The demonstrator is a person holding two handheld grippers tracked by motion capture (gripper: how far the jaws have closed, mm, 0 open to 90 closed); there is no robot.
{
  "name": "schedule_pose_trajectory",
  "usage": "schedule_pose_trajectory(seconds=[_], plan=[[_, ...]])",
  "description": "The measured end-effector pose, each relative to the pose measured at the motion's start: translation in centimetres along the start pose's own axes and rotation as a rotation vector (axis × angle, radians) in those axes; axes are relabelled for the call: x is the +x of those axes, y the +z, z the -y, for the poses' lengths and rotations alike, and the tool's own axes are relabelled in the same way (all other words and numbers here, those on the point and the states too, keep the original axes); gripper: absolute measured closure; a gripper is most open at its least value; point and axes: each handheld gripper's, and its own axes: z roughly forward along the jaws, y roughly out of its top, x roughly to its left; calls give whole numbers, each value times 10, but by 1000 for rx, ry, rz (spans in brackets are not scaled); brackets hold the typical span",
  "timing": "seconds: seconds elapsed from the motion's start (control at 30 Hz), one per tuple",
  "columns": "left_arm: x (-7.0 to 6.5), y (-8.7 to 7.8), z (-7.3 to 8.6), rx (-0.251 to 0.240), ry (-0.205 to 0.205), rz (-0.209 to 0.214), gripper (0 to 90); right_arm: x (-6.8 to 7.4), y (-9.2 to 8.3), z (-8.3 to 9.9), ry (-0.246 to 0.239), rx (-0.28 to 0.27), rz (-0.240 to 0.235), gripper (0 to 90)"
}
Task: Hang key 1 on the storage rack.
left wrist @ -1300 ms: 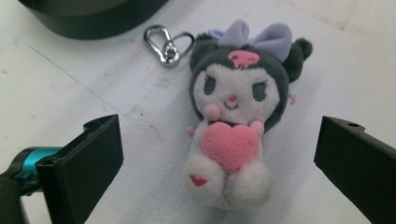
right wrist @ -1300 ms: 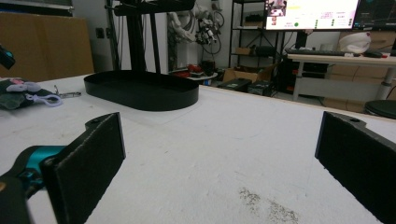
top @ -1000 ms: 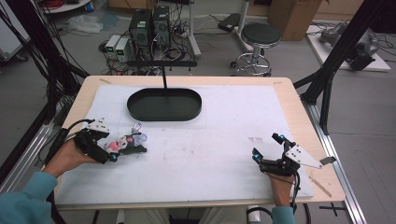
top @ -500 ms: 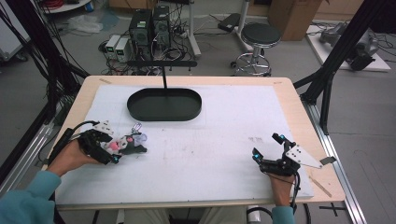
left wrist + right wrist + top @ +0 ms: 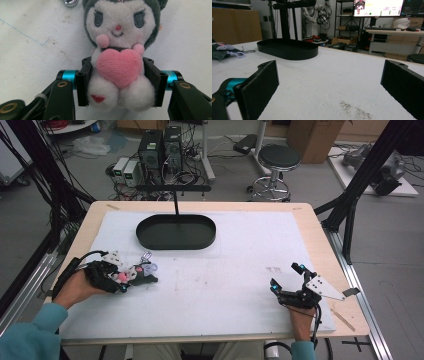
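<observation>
- The small plush doll with a white face, dark grey hood and pink felt heart (image 5: 119,65) lies on the white sheet near the left edge of the bench, toward the near-left corner; in the high view it shows as a small pink-and-grey bundle (image 5: 137,274).
- In the left claw view its face looks up at the camera, the pink heart sits against its belly and a small red heart marks one white leg.
- A silver metal ring (image 5: 70,2) lies just beyond its head, and in the high view a clasp (image 5: 146,255) lies on the sheet at the doll's far side.
- The left claw (image 5: 119,82) has just been closing; its two black pads now press against both flanks of the doll's body, so it grasps the doll at the waist.
- The hand in a teal sleeve (image 5: 75,289) holds that claw low over the sheet.
- The black oval tray (image 5: 176,231) stands toward the far edge, left of centre, well apart from the doll, with a black stand rising behind it.
- The right claw (image 5: 286,276) rests near the near-right corner, well apart from the doll and tray.
- In the right claw view its pads (image 5: 263,81) stand wide apart, released, with bare sheet between them.
</observation>
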Motion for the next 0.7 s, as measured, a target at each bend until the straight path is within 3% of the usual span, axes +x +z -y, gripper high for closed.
schedule_pose_trajectory(seconds=[0.13,0.43,0.6,0.7], plan=[[-3,-2,0,-16,43,-5,503,0,0,0,1,2,-1,8],[-9,-4,-2,-33,72,27,513,0,0,0,2,3,-1,7],[-11,-15,-2,-106,73,27,515,0,0,0,0,1,0,7],[-9,-23,-2,-159,53,16,515,0,0,0,3,2,1,7]])
